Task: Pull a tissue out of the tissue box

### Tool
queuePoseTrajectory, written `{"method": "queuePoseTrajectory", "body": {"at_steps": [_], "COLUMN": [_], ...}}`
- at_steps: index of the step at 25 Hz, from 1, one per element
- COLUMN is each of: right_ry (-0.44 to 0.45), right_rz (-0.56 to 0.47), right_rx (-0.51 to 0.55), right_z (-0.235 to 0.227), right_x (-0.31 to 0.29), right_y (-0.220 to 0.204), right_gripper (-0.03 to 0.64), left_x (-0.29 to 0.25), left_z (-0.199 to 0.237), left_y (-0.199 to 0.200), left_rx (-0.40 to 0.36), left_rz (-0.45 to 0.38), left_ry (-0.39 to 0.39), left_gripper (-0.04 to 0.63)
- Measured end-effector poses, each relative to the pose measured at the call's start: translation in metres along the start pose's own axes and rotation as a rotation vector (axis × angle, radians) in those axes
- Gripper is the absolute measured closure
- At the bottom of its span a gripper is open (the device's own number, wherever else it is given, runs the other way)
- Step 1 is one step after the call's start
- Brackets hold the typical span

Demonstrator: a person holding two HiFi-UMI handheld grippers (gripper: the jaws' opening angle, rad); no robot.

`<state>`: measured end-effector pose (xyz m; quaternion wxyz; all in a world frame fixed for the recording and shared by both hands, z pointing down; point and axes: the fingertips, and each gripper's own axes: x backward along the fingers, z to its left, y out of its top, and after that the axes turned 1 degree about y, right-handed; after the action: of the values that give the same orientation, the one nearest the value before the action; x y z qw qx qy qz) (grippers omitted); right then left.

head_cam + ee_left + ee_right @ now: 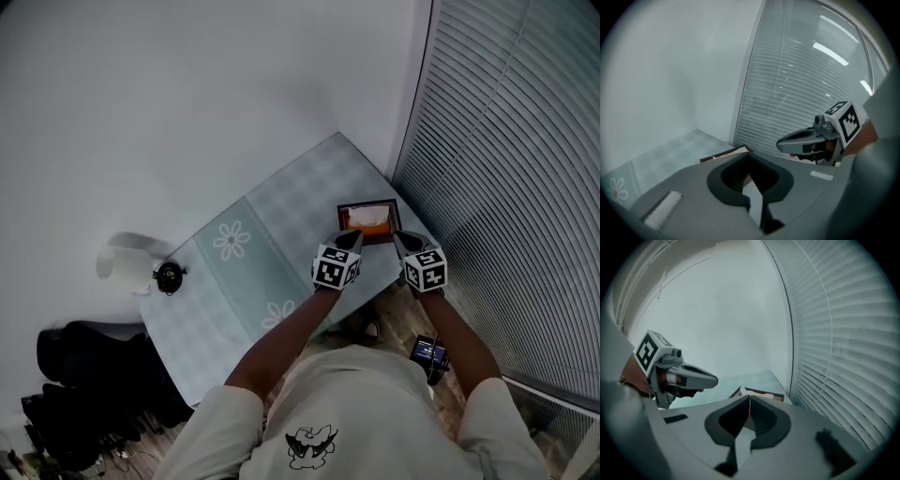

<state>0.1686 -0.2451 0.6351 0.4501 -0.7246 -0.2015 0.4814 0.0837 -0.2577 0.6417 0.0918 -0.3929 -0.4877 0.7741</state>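
Observation:
A dark brown tissue box (369, 222) with a white tissue (369, 220) standing up from its opening sits at the table's far right corner, close to the blinds. Only the box's near corner (725, 153) shows in the left gripper view, and its rim (759, 393) peeks over the jaws in the right gripper view. My left gripper (352, 240) hovers at the box's near left side, jaws together and empty. My right gripper (401, 240) hovers at the box's near right side, also shut with nothing in it. Both (748, 151) (749, 398) point forward and down at the box.
The table (281, 244) has a pale green checked cloth with daisy prints. A small dark round object (169, 277) and a white thing (120, 258) lie at its far left end. Window blinds (506, 187) run close along the right, a white wall behind.

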Motion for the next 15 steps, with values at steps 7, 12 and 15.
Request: {"method": "queuePoseTrajectory", "body": {"at_steps": [7, 12, 15], "right_ry": [0.023, 0.077, 0.104], "right_rz": [0.099, 0.144, 0.174], "right_rx": [0.018, 0.023, 0.020], "right_z": [-0.020, -0.017, -0.016], "right_x": [-0.043, -0.060, -0.067], "right_y": [-0.008, -0.015, -0.020], "right_gripper": [0.601, 0.500, 0.463], "left_x": [-0.032, -0.035, -0.033], "left_z": [0.020, 0.024, 0.026], "left_y": [-0.017, -0.013, -0.009], "left_rx": [-0.004, 0.026, 0.029], "left_rz": [0.098, 0.091, 0.072], "left_ry": [0.013, 0.006, 0.016], "left_gripper": [0.591, 0.589, 0.589]}}
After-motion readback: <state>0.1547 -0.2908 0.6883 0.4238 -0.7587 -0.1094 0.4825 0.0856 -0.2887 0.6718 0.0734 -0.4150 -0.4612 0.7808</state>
